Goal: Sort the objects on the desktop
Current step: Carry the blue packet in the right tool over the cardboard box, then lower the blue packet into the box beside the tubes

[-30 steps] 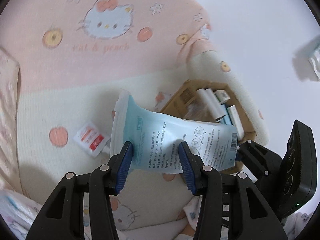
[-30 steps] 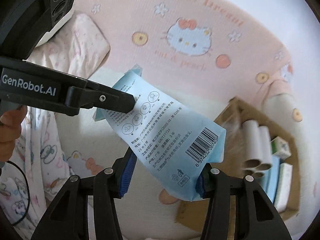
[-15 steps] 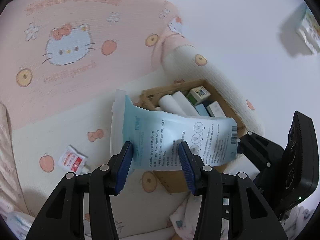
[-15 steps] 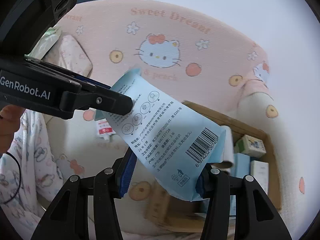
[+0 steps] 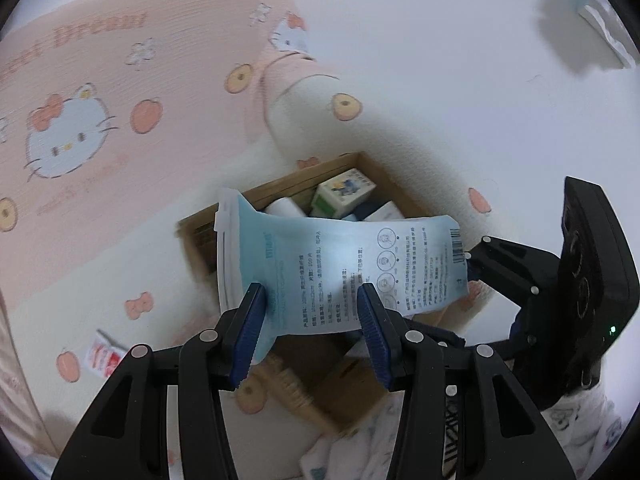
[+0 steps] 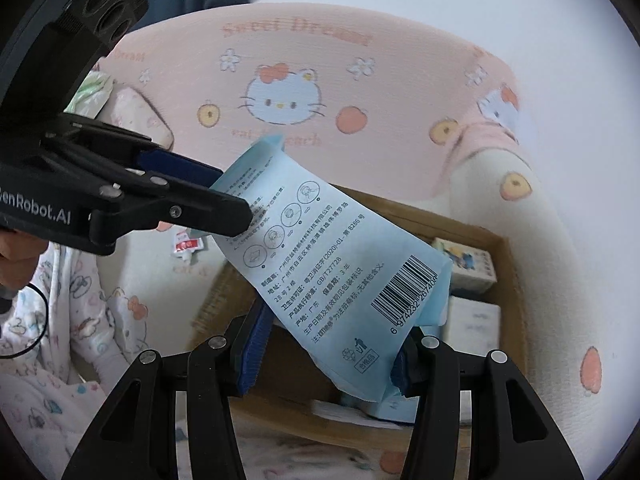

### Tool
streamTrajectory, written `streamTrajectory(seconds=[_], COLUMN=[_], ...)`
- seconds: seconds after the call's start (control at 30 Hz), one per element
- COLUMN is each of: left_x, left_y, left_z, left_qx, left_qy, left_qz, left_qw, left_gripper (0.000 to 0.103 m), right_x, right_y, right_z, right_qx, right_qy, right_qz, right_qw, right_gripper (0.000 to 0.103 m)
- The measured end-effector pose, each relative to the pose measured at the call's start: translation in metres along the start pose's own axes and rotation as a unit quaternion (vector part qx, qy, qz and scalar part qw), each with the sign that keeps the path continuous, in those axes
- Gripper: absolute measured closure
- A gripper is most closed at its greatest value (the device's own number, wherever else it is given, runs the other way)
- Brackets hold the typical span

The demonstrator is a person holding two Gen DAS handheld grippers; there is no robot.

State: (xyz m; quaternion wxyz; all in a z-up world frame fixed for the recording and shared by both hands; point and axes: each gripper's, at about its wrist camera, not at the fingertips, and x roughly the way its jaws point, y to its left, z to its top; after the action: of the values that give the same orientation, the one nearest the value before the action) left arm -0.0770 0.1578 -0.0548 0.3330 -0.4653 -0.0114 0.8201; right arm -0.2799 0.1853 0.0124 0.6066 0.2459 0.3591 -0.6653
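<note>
The pouch (image 5: 340, 268) hangs over the cardboard box (image 5: 280, 188), which sits on the blanket (image 5: 120, 128); a sachet (image 5: 105, 354) lies to its left

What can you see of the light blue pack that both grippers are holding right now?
The light blue pack is a soft plastic pouch printed with dark text, round icons and a barcode. It hangs tilted in the air above the cardboard box. The left gripper clamps its seamed end, the right gripper its barcode end; it sags slightly between them.
</note>
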Motion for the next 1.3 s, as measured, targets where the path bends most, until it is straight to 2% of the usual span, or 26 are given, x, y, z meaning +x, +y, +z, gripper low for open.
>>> streamTrajectory(seconds=[0.13,0.3,0.4,0.5,0.63,0.7,0.77,0.87,1.03,1.13,1.23,1.3], left_x=[0.015,0.032,0.044,0.056,0.067,0.072,0.074,0.076,0.086,0.106,0.125,0.133], left_y=[-0.018,-0.034,-0.037,-0.043,-0.047,-0.041,-0.036,-0.034,-0.041,-0.049,-0.056,-0.057], left_z=[0.01,0.005,0.0,-0.007,-0.012,-0.013,-0.012,-0.008,0.005,0.007,0.001,-0.003], left_qx=[-0.001,0.001,-0.01,-0.024,-0.012,-0.02,-0.022,-0.007,0.035,0.073,0.121,0.133], left_qy=[0.019,0.048,0.07,0.096,0.106,0.116,0.119,0.115,0.109,0.13,0.16,0.177], left_qz=[-0.015,-0.031,-0.057,-0.084,-0.06,-0.061,-0.061,-0.038,-0.015,-0.016,-0.012,-0.016], left_qw=[0.9997,0.9984,0.9959,0.9915,0.9925,0.9911,0.9908,0.9926,0.9933,0.9886,0.9796,0.975], left_gripper=[0.051,0.051,0.051,0.052,0.052,0.052,0.052,0.052,0.052,0.052,0.052,0.052], right_x=[-0.002,-0.001,0.007,0.014,0.032,0.044,0.047,0.048,0.055,0.06,0.062,0.063], right_y=[-0.03,-0.048,-0.051,-0.05,-0.05,-0.056,-0.058,-0.065,-0.07,-0.076,-0.082,-0.084], right_z=[-0.005,-0.016,-0.022,-0.028,-0.032,-0.036,-0.04,-0.049,-0.058,-0.064,-0.065,-0.065], right_qx=[0.011,-0.003,-0.018,-0.032,-0.052,-0.047,-0.044,-0.027,-0.031,-0.026,-0.023,-0.027], right_qy=[0.02,0.043,0.07,0.089,0.126,0.148,0.149,0.146,0.173,0.191,0.203,0.209], right_qz=[0.01,0.02,0.022,0.051,0.056,0.064,0.084,0.123,0.137,0.155,0.176,0.178], right_qw=[1.0,0.999,0.997,0.994,0.989,0.986,0.984,0.981,0.975,0.969,0.963,0.961], right_gripper=[0.054,0.054,0.054,0.054,0.054,0.055,0.058,0.06,0.06,0.06,0.06,0.06])
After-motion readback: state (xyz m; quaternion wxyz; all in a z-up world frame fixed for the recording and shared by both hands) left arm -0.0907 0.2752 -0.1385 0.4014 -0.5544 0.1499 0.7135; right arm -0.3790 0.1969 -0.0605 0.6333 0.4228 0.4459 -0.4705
